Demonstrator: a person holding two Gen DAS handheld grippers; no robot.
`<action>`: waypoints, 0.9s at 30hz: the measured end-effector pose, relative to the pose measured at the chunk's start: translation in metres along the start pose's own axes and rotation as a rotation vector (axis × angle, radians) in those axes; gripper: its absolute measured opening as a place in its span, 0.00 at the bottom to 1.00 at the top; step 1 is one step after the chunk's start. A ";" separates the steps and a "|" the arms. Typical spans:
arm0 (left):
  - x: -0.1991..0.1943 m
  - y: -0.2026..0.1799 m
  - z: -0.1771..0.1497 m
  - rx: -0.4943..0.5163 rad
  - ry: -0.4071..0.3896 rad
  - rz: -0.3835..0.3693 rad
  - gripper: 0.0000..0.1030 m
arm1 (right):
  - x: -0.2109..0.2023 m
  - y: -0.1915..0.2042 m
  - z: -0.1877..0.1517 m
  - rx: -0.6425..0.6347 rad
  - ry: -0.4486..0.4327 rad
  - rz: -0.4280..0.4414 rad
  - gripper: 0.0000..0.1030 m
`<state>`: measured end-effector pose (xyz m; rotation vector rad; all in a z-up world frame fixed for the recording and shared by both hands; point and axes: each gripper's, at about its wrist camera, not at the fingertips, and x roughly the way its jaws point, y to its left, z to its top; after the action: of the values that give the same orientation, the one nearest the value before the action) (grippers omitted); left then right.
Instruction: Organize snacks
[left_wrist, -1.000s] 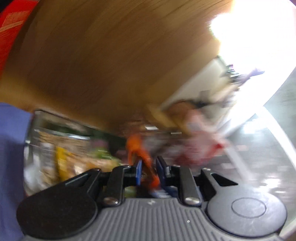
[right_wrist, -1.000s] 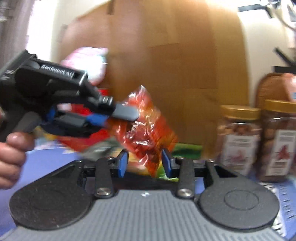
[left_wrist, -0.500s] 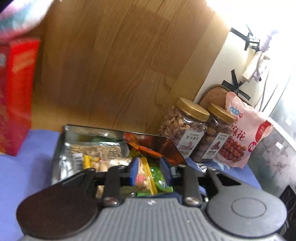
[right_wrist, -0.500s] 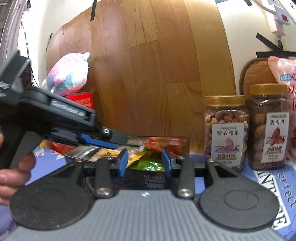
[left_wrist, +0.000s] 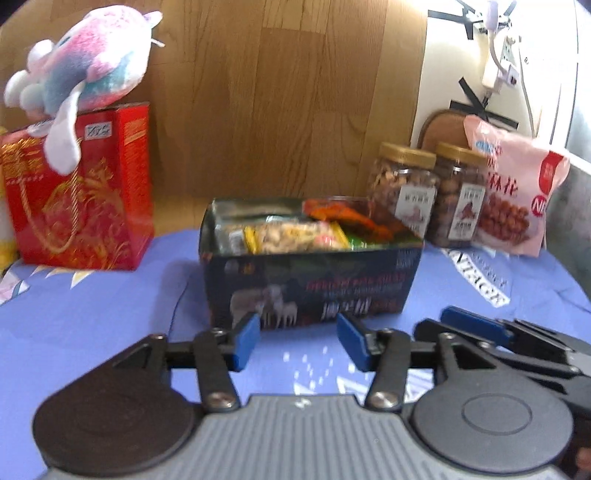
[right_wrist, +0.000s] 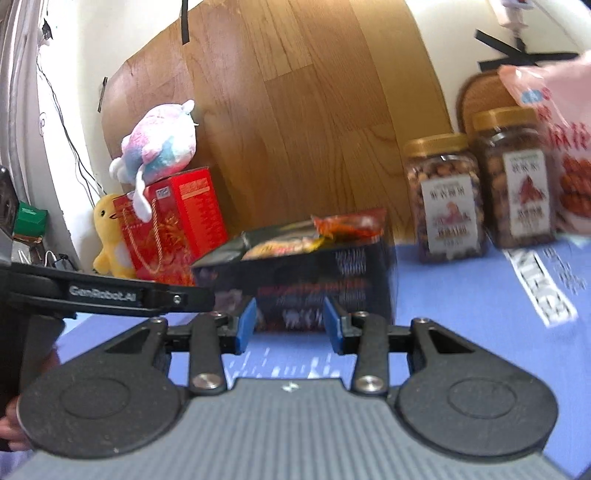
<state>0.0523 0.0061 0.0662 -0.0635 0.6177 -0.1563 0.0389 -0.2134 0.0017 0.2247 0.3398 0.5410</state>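
Left wrist view: the left gripper (left_wrist: 299, 341) is seen with jaws apart, just opened, nothing between them; the right gripper (right_wrist: 289, 325) is likewise parted and empty. At 12 o'clock the snack box (left_wrist: 314, 288), filled with packets, is set on the blue cloth (left_wrist: 110, 314); 2 jars (left_wrist: 428, 192) are placed at 1 o'clock behind.

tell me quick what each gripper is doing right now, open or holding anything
left gripper: open, jaws have just been opening, nothing between them
right gripper: open, holding nothing
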 end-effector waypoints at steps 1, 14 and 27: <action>-0.002 -0.001 -0.004 -0.003 0.003 0.005 0.54 | -0.005 0.001 -0.004 0.017 0.006 -0.004 0.42; -0.032 0.001 -0.038 -0.012 0.000 0.129 1.00 | -0.033 0.017 -0.023 0.206 0.060 0.011 0.58; -0.047 0.009 -0.053 -0.061 -0.004 0.154 1.00 | -0.052 0.039 -0.025 0.168 0.022 -0.011 0.69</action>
<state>-0.0150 0.0223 0.0483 -0.0752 0.6205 0.0114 -0.0298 -0.2059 0.0033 0.3790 0.4078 0.5049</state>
